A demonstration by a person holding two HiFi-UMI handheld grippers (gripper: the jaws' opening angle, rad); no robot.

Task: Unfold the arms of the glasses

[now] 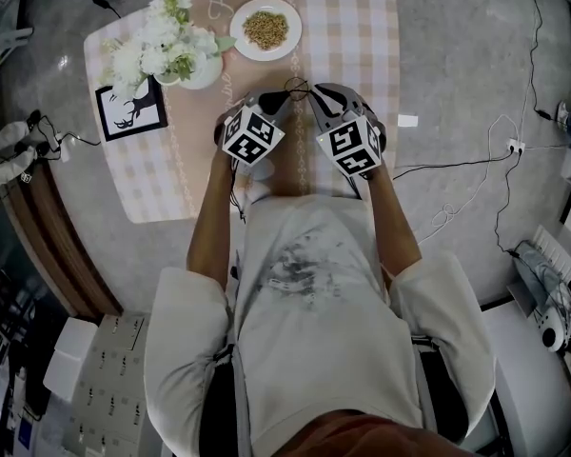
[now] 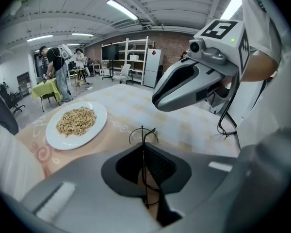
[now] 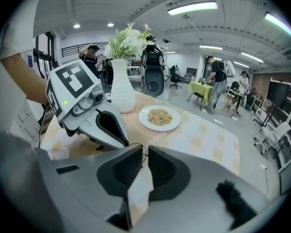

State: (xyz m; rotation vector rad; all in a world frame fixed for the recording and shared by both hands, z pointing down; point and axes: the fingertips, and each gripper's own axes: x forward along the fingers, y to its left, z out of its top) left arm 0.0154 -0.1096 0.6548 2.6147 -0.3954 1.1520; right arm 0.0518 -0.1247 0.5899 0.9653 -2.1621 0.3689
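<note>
The glasses (image 1: 296,88) are a thin black wire frame held above the table between both grippers. My left gripper (image 1: 284,100) is shut on them: in the left gripper view a wire runs along the seam of the closed jaws, and a round lens rim (image 2: 142,134) sticks out past the tips. My right gripper (image 1: 313,100) faces it from the right, tip to tip. In the right gripper view its jaws (image 3: 145,152) show a narrow gap, and a thin black wire of the glasses (image 3: 144,148) lies at the mouth of that gap. I see no pad pressing on it.
A white plate of grains (image 1: 265,29) sits at the table's far side. A white vase of white flowers (image 1: 167,48) and a framed deer picture (image 1: 131,109) stand at the left. The checked tablecloth (image 1: 354,41) covers the table. Cables lie on the floor at the right.
</note>
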